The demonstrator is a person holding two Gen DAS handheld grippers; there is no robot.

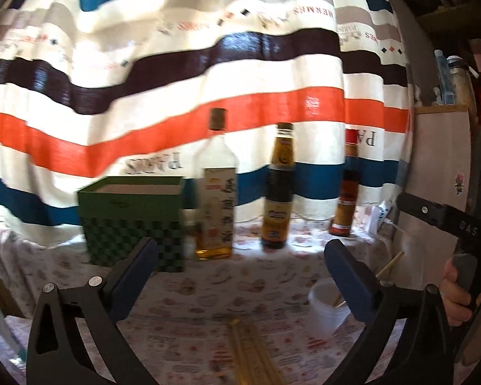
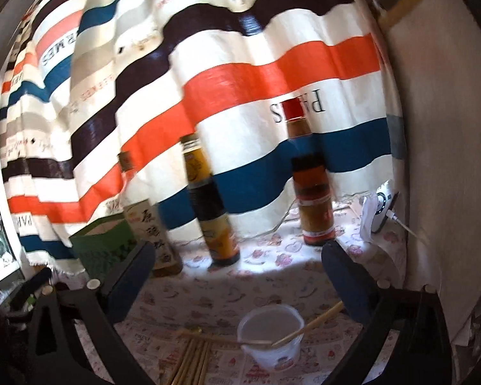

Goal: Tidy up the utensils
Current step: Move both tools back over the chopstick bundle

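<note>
Both grippers spread wide and empty above the chopsticks.

The loose chopsticks (image 2: 192, 357) lie at bottom centre, long axis running up-frame, below the right gripper (image 2: 237, 276); two more lean in the white cup (image 2: 271, 337) just right. In the left view the left gripper (image 1: 240, 272) frames the bundle (image 1: 250, 349) likewise (blurred, so count unsure). Neither looks clearly nearer.

Three bottles (image 2: 219, 205), one green box (image 1: 133, 221), one white cup (image 2: 271, 337), several chopsticks (image 2: 192, 359).
</note>
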